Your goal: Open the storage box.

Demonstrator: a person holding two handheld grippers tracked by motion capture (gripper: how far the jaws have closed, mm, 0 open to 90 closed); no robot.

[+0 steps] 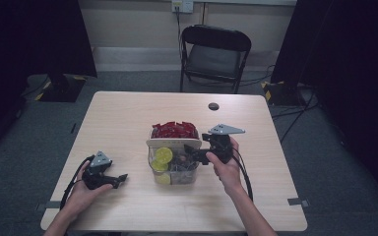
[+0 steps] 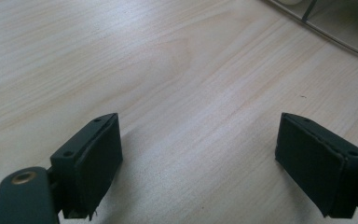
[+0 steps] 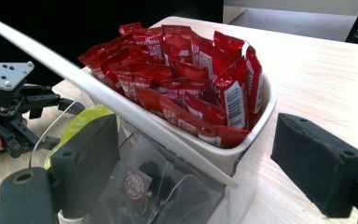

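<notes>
R tongs (image 1: pixel 193 153) at container (image 1: pixel 173 164)

Both grippers are black: the left gripper (image 1: pixel 120 179) and right gripper (image 1: pixel 191 151) each carry a grey three-cornered plate with small holes and trail a black cable. Jaws end in flat dark pads; a brass rivet sits near each left one. Forearms are bare.

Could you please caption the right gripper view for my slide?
Open right gripper poised at a clear organizer whose white bin holds red sachets.
</notes>
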